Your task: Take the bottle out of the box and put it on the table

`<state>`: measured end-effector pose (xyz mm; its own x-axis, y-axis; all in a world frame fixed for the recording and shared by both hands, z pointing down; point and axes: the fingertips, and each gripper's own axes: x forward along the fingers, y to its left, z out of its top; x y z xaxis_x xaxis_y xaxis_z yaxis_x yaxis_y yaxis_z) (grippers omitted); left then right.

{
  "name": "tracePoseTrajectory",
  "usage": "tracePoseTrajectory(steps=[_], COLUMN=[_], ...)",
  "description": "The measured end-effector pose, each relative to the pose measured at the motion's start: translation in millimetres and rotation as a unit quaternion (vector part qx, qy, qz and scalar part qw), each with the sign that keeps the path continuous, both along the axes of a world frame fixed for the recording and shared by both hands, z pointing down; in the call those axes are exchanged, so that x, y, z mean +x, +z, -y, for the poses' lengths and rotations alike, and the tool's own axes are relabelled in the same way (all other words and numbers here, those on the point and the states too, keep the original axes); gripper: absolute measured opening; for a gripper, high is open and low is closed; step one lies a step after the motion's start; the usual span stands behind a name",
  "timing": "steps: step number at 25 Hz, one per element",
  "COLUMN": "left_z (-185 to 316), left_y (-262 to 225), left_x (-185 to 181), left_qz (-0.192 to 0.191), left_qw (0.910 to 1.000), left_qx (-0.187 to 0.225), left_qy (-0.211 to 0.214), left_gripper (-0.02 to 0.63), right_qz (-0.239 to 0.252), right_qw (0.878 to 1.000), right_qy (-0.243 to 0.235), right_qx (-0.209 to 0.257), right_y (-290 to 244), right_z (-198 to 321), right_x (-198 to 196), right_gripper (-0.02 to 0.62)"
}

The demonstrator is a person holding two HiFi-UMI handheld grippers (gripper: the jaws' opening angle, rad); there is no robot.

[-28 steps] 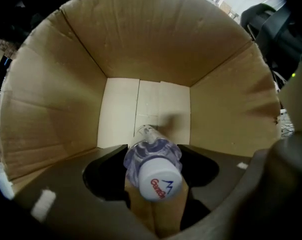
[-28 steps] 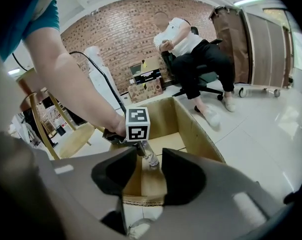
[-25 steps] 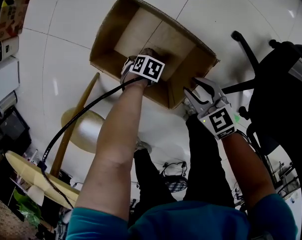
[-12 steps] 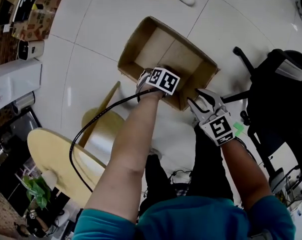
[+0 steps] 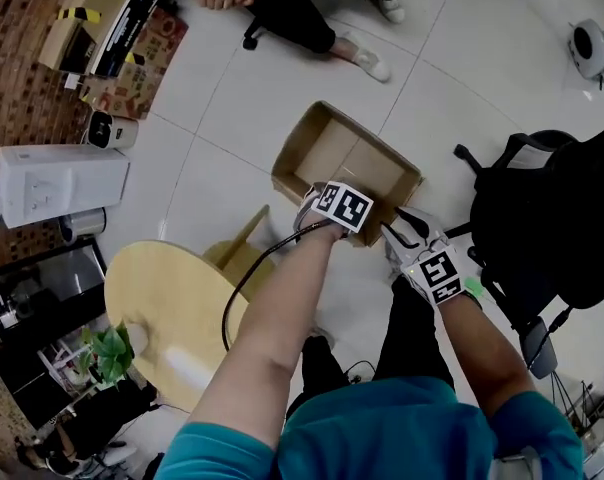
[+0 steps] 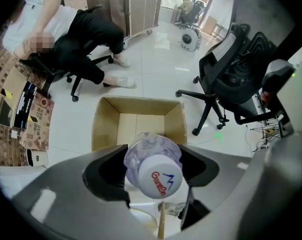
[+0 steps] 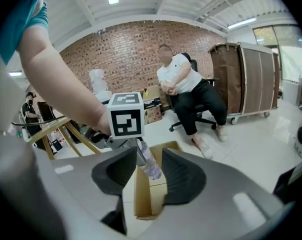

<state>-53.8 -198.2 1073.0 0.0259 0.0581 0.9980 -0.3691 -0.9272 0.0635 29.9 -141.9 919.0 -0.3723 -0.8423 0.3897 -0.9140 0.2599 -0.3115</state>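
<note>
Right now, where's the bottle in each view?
Head view: not visible, hidden beneath the left gripper.
Left gripper view: bottle at lower centre, clamped between the jaws, cap toward the camera.
Right gripper view: at centre, hanging from the left gripper.
Shared landmark: the open cardboard box, below the bottle in both gripper views.

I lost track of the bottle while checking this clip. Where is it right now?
In the left gripper view, the bottle is clamped in the left claw, hanging above the open cardboard box on the floor.
</note>
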Motion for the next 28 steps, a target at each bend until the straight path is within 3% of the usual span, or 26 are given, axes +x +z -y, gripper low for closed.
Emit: tracePoseTrajectory(steps=[5, 11, 17, 20, 28], left_z=[6, -6, -29, -31, -55], left_y=[-132, -242, -388, -432, -543], left_x=[35, 52, 56, 45, -16], left_qz=[-0.027, -0.045, -0.068, -0.077, -0.102], left_qw=[0.9993, 0.9977, 0.9938, 0.9896, 0.9774], left_qx=[0.012, 0.023, 0.034, 0.055, 0.069], left_qy=[-0.024, -0.045, -0.081, -0.108, -0.172], left_gripper=[0.311, 0.311, 0.311, 0.311, 0.311], right_qz=[-0.015, -0.018, -0.011, -0.010, -0.022], right_qw=[1.000, 0.999, 0.997, 0.992, 0.976], right_qy=[-0.010, -0.032, -0.068, -0.111, -0.208], right_qx=[0.012, 0.035, 0.041, 0.053, 0.055], right_y=[-113, -204, -328, -362, -433], right_z=[9, 13, 15, 21, 19], right_x=[44, 66, 79, 71, 1], right_gripper=[0.156, 0.156, 0.155, 0.150, 0.150])
